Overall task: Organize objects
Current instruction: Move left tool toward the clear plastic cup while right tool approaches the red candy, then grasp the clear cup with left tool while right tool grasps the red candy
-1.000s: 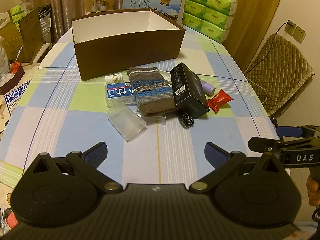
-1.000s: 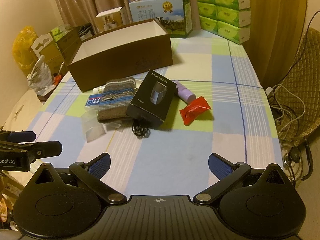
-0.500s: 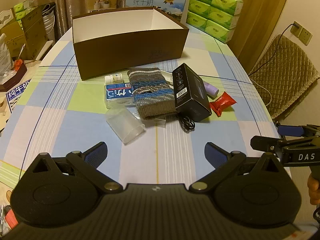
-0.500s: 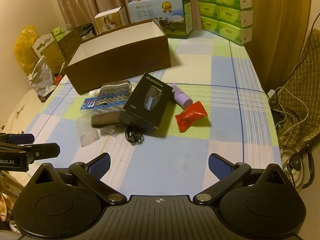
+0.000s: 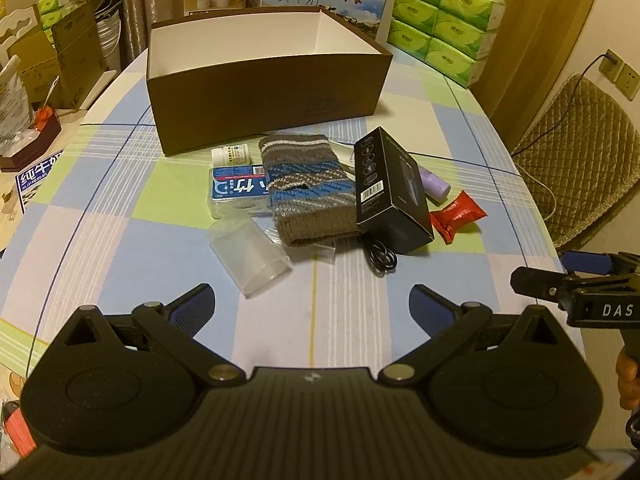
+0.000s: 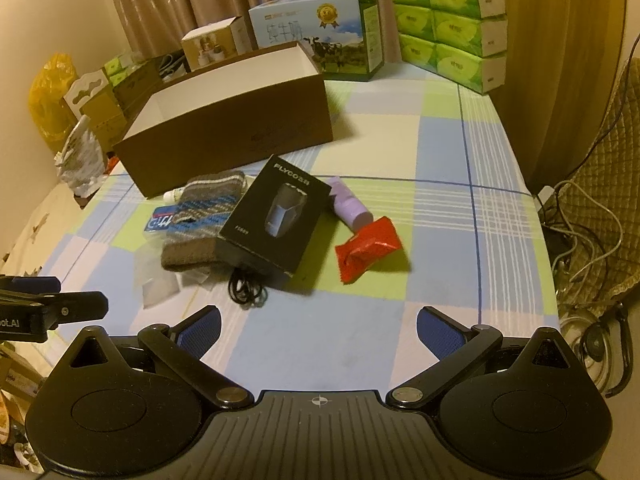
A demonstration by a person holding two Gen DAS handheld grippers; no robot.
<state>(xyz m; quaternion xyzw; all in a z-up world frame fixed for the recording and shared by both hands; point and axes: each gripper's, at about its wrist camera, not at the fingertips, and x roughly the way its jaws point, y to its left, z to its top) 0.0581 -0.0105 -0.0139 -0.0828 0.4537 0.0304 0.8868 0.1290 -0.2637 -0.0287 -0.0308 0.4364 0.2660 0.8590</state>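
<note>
Approach step: left gripper (image 5: 311, 304) and right gripper (image 6: 318, 328) both wide, empty; next, grasp one item for the brown box (image 5: 264, 92).

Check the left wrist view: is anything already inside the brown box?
No, the brown box shows only bare white inner walls, and the black carton and knitted pouch lie on the table in front.

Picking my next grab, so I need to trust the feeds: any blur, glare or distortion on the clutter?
Left wrist: warm dim light, sharp, fisheye bends the table edges; the clear cup is low-contrast. Right wrist: sharp too; the black box and red packet cast soft shadows, no glare.
</note>
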